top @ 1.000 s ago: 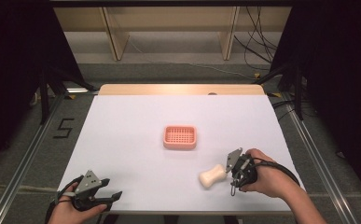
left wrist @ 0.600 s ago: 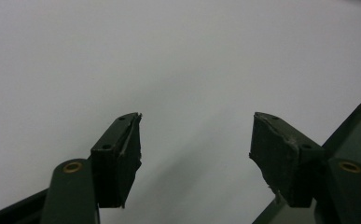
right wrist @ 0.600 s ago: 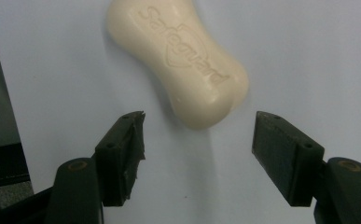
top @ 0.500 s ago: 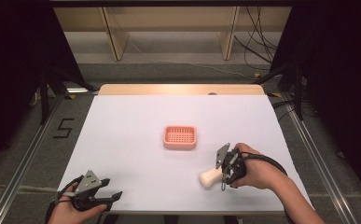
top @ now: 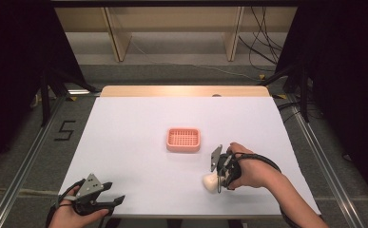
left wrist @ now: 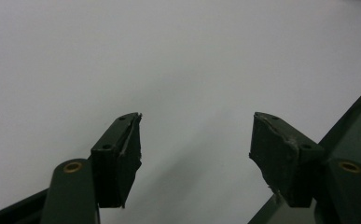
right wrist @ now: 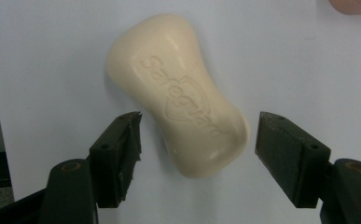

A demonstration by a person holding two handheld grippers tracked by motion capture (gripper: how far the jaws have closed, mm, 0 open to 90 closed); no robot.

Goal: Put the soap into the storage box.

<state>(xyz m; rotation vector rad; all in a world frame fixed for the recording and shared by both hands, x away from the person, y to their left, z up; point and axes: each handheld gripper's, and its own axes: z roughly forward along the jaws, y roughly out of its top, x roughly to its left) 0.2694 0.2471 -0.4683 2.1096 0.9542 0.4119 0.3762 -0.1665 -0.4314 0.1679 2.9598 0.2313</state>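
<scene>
We are holding our right gripper wide around the soap bar, near the pink tray; our left gripper, also wide, is resting well apart.

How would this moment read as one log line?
right gripper: open, jaws either side of soap bar | left gripper: open, idle | soap dish: empty

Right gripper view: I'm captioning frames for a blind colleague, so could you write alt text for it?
A cream, waisted bar of soap with embossed lettering lies flat on the white table surface, its near end between the open black jaws of the right gripper, neither jaw touching it. A sliver of a pink object shows at the top right corner.
</scene>
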